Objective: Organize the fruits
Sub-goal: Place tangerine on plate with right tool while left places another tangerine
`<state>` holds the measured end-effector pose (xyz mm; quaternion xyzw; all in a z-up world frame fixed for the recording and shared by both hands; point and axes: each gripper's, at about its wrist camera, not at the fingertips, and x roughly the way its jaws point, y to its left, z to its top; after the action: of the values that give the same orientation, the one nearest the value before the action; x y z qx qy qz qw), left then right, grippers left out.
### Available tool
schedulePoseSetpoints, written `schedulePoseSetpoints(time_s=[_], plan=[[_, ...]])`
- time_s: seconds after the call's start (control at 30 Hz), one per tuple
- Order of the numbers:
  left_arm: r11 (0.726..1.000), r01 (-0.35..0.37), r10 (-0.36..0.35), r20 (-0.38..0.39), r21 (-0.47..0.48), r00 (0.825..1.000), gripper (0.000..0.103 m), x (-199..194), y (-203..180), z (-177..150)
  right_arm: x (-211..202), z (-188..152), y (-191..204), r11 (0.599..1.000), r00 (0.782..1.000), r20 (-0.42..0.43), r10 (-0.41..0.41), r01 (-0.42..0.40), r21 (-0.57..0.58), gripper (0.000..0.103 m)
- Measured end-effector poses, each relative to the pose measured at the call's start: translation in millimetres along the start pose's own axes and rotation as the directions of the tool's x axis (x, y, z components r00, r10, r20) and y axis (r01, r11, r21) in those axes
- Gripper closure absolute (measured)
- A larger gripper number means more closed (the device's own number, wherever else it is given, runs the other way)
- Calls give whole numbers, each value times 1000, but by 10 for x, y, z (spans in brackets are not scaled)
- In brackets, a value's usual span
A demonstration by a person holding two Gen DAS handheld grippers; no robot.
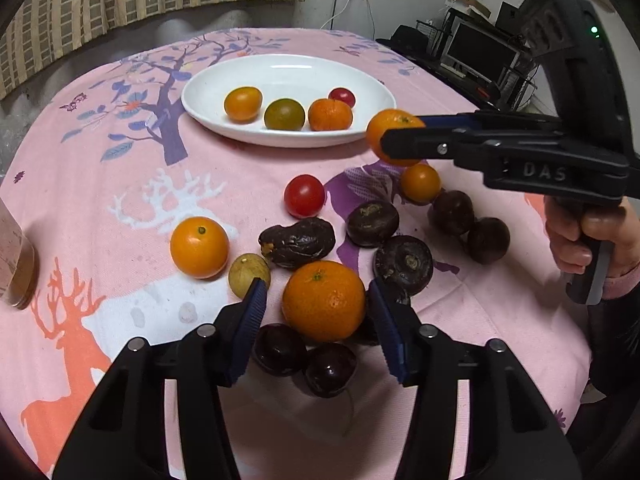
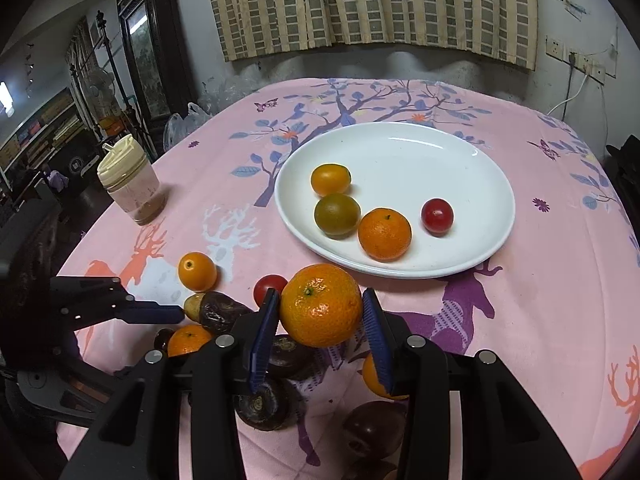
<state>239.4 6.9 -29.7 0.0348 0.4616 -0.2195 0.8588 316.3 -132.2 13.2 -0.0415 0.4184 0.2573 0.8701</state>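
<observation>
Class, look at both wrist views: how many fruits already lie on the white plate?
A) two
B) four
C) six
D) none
B: the white plate holds four fruits: a yellow-orange one, a greenish one, a mandarin and a red cherry tomato.
</observation>
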Motion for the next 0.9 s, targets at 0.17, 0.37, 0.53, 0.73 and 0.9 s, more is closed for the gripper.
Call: schedulePoseSetpoints(time_s=[0.17,0.37,0.53,0.73,0.9], plan=[[1000,1,-1,-24,2,1000,51,82,-18,-2,-45,-7,-6,1000,1000,10,10,-11,6,60],[1000,6,-6,-22,8,1000,58,102,-28,-8,-96,-11,-31,1000,1000,26,14,-14,17,60],[1000,8,-9,-19,-18,1000,59,49,-16,-11,-170,-16,-77,999,999,43,24,-26,41,60],[998,60,-60,67,3,996,59,-283,51,200,-309,120,-229,995,994,98,51,-59,84,60],[999,34,-32,133,-13,991,59,-275,219,857,-102,367,-577,988,995,99,-1,-14,155,60]])
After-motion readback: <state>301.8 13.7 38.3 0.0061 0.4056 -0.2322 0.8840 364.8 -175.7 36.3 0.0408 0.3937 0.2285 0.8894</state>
